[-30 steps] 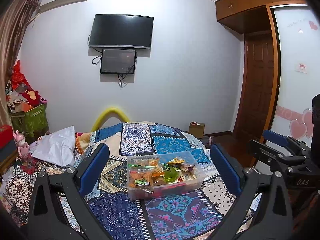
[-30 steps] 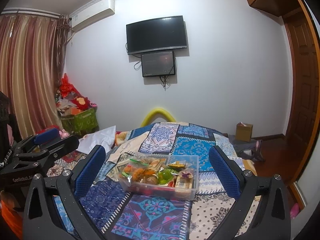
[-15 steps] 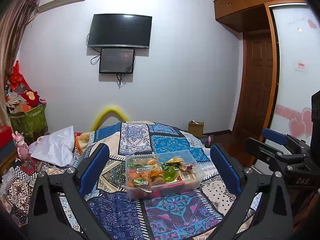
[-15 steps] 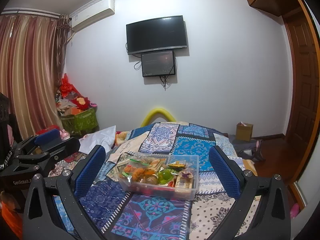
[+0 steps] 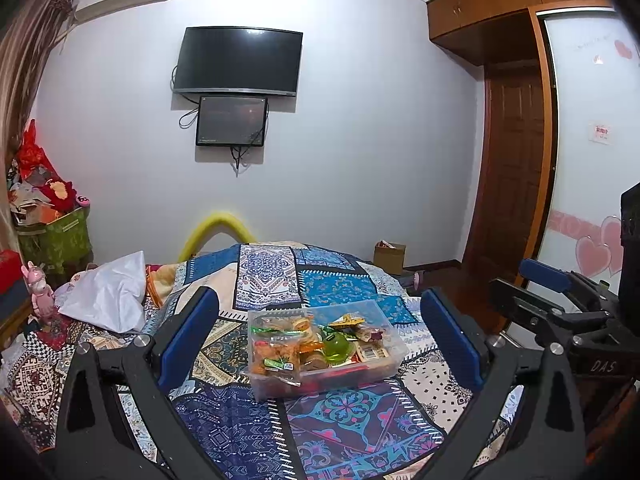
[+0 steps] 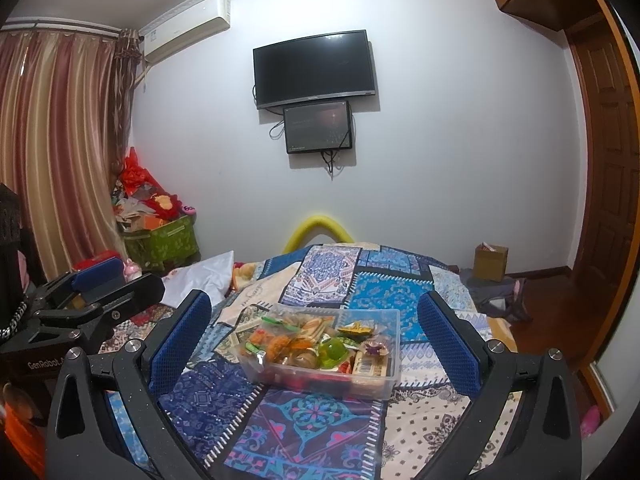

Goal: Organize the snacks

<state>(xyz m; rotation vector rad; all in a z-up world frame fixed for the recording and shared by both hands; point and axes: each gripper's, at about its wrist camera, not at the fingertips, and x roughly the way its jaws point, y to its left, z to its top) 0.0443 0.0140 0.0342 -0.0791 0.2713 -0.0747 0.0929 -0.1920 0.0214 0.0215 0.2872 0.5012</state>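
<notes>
A clear plastic box [image 5: 384,364] [image 6: 384,380] holding several wrapped snacks and a green jelly cup [image 5: 338,347] [image 6: 332,354] sits on a patterned quilt [image 5: 340,420] [image 6: 312,412]. My left gripper [image 5: 320,336] is open and empty, held above the quilt on the near side of the box. My right gripper [image 6: 316,332] is also open and empty, near the box. The right gripper shows at the right edge of the left wrist view [image 5: 560,308]; the left one shows at the left of the right wrist view [image 6: 92,300].
A white bag [image 5: 108,300] lies on the quilt's left side. A green basket of toys [image 6: 160,240] stands by the curtain. A cardboard box [image 6: 490,262] sits on the floor by the wooden door [image 5: 512,168]. A TV [image 5: 238,60] hangs on the wall.
Both grippers have shifted only slightly; the box sits a touch more to the left in the left wrist view. Nothing was grasped or released.
</notes>
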